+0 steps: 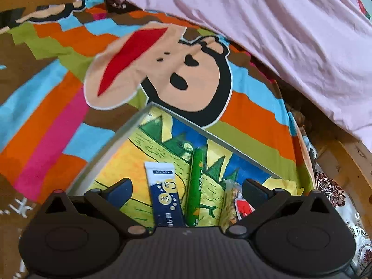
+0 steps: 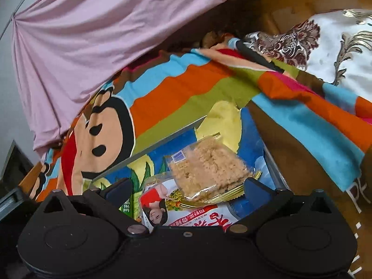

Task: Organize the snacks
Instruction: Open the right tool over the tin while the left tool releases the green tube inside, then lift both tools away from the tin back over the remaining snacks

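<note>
Seemingly well along: snacks already gathered in the tray (image 1: 130, 125).
Inside lie a blue-and-white tube (image 1: 164, 195), a green stick pack (image 1: 195, 183), a crisp-rice bar (image 2: 207, 165) atop a red-and-white packet (image 2: 186, 211); left gripper (image 1: 186, 191) and right gripper (image 2: 186, 191) both spread wide, gripping nothing, above them; little visibly left.

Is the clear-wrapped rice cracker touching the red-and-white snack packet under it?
Touching. The right wrist view shows the rice cracker lying across the top edge of the snack packet, overlapping it with no gap.
</note>
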`<action>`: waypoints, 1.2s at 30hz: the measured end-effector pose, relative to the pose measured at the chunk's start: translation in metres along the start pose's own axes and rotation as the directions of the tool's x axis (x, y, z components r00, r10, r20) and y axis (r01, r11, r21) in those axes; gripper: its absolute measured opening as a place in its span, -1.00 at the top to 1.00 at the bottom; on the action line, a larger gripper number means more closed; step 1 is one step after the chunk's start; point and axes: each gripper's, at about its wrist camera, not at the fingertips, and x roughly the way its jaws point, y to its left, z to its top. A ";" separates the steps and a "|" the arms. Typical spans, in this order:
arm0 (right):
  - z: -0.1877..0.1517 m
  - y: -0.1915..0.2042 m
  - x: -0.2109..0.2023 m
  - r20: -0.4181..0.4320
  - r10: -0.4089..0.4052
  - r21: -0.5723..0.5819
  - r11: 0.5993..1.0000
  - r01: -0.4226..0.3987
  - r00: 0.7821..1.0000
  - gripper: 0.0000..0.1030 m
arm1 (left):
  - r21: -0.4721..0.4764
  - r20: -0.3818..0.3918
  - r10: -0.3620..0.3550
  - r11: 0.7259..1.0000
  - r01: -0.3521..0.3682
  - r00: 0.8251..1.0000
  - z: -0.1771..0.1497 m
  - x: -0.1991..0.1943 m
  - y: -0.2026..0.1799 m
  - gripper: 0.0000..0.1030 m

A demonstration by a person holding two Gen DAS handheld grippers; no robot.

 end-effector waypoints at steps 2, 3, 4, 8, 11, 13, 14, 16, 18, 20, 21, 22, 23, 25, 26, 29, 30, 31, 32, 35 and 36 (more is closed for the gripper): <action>-0.004 0.001 0.000 0.013 -0.060 -0.024 0.998 0.060 0.998 -0.99 | 0.016 0.007 0.002 1.000 -0.002 1.000 0.001 -0.008 0.003 -0.99; -0.006 0.000 -0.002 0.025 -0.080 -0.029 0.996 0.081 0.996 -0.98 | 0.023 0.008 0.004 1.000 -0.004 1.000 0.001 -0.012 0.004 -0.99; -0.009 -0.001 -0.003 0.033 -0.083 -0.026 0.996 0.084 0.996 -0.98 | 0.028 0.009 0.004 1.000 -0.005 1.000 0.001 -0.017 0.006 -0.99; -0.015 0.005 -0.020 0.063 -0.131 -0.025 0.991 0.133 0.989 -0.98 | 0.023 0.007 0.000 1.000 0.000 1.000 -0.002 -0.034 0.012 -0.99; -0.019 0.010 -0.041 0.095 -0.165 -0.029 0.985 0.169 0.982 -0.98 | 0.028 0.013 -0.012 1.000 0.012 1.000 -0.005 -0.050 0.017 -0.99; -0.021 0.012 -0.054 0.109 -0.189 -0.040 0.980 0.195 0.976 -0.98 | 0.038 0.013 -0.019 0.999 0.019 1.000 -0.009 -0.059 0.020 -0.99; -0.023 0.012 -0.060 0.115 -0.192 -0.044 0.979 0.198 0.975 -0.98 | 0.037 0.015 -0.024 0.999 0.024 1.000 -0.013 -0.066 0.022 -0.99; -0.026 0.010 -0.071 0.098 -0.173 -0.033 0.984 0.177 0.980 -0.98 | 0.025 0.004 -0.034 0.999 0.034 0.999 -0.021 -0.076 0.026 -0.99; -0.030 0.006 -0.080 0.059 -0.140 -0.008 0.990 0.141 0.988 -0.99 | 0.027 -0.006 -0.045 0.999 0.045 0.999 -0.030 -0.087 0.031 -0.99; -0.034 0.006 -0.090 0.029 -0.115 -0.014 0.993 0.115 0.993 -0.99 | 0.042 -0.011 -0.046 0.998 0.047 0.999 -0.037 -0.098 0.034 -0.99; -0.036 0.008 -0.095 0.016 -0.117 -0.030 0.993 0.117 0.993 -0.99 | 0.047 -0.010 -0.048 0.998 0.048 0.999 -0.042 -0.104 0.036 -0.99; -0.038 0.010 -0.101 0.002 -0.113 -0.046 0.993 0.113 0.994 -0.99 | 0.053 -0.010 -0.050 0.997 0.050 0.999 -0.045 -0.110 0.038 -0.99; -0.040 0.011 -0.108 -0.013 -0.098 -0.053 0.994 0.098 0.995 -0.99 | 0.059 -0.011 -0.050 0.997 0.051 0.999 -0.049 -0.116 0.040 -0.99; -0.045 0.013 -0.125 -0.026 -0.077 -0.056 0.996 0.076 0.997 -0.99 | 0.071 -0.005 -0.048 0.996 0.048 0.999 -0.056 -0.128 0.044 -0.99; -0.048 0.014 -0.135 -0.025 -0.071 -0.064 0.996 0.069 0.997 -0.99 | 0.074 -0.003 -0.047 0.996 0.047 0.999 -0.059 -0.133 0.047 -0.99; -0.057 0.018 -0.164 -0.020 -0.059 -0.092 0.994 0.057 0.998 -0.99 | 0.074 0.001 -0.042 0.996 0.042 0.999 -0.071 -0.152 0.056 -0.99; -0.060 0.020 -0.174 -0.015 -0.058 -0.104 0.993 0.056 0.998 -0.99 | 0.076 0.001 -0.041 0.996 0.041 0.999 -0.075 -0.158 0.058 -0.99; -0.063 0.021 -0.184 -0.010 -0.058 -0.118 0.991 0.056 0.998 -0.99 | 0.083 0.001 -0.040 0.996 0.040 0.999 -0.080 -0.165 0.060 -0.99; -0.067 0.023 -0.193 -0.007 -0.061 -0.132 0.990 0.059 0.998 -0.99 | 0.094 0.001 -0.039 0.995 0.039 0.999 -0.084 -0.170 0.062 -0.99; -0.078 0.026 -0.221 0.011 -0.063 -0.172 0.983 0.064 0.998 -0.99 | 0.141 0.003 -0.039 0.989 0.038 0.999 -0.097 -0.187 0.064 -0.99; -0.083 0.027 -0.231 0.019 -0.064 -0.185 0.981 0.066 0.998 -0.99 | 0.159 0.003 -0.040 0.986 0.039 0.999 -0.101 -0.192 0.064 -0.99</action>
